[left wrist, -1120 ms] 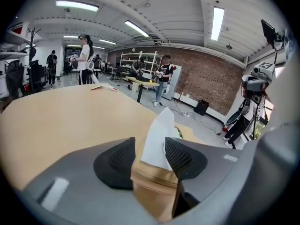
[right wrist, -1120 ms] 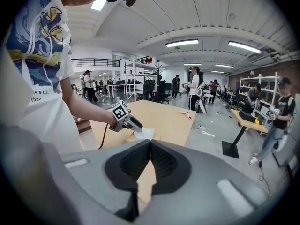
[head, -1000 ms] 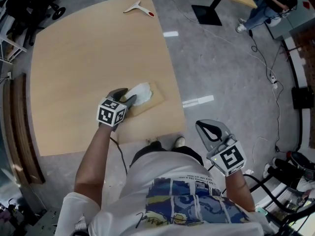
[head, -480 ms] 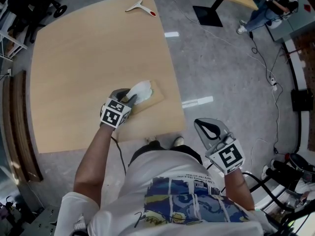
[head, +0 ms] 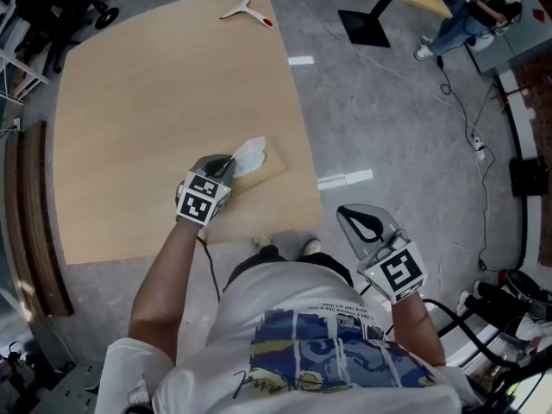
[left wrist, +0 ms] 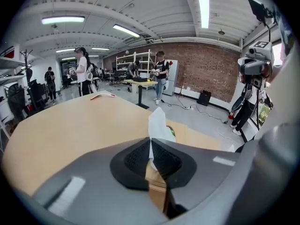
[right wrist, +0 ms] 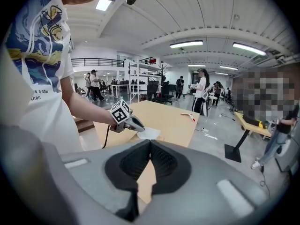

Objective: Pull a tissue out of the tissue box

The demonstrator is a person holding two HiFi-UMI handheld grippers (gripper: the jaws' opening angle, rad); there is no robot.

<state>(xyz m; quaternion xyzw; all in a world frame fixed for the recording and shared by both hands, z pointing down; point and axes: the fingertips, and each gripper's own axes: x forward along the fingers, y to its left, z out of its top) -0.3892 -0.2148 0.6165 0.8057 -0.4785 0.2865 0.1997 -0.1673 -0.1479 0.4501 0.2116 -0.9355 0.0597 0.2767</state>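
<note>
A flat tan tissue box [head: 264, 173] lies near the right front corner of the wooden table [head: 155, 102]. A white tissue [head: 249, 154] sticks up from its top. My left gripper [head: 228, 165] reaches the tissue from the near left. Its jaws have just been closing, and they are now shut on the tissue's lower part. In the left gripper view the tissue [left wrist: 157, 122] rises from between the black pads [left wrist: 137, 156], above the box [left wrist: 180, 131]. My right gripper [head: 346, 214] hangs off the table to the right, over the floor, shut and empty.
A white tool with a red tip [head: 245, 11] lies at the table's far edge. The table's right edge runs just past the box. A black table base [head: 362, 24] and cables are on the grey floor. People stand far off in the room.
The left gripper's jaws went from open around the tissue to shut on it, and the tissue is now pinched narrower and more upright. The right gripper stayed put.
</note>
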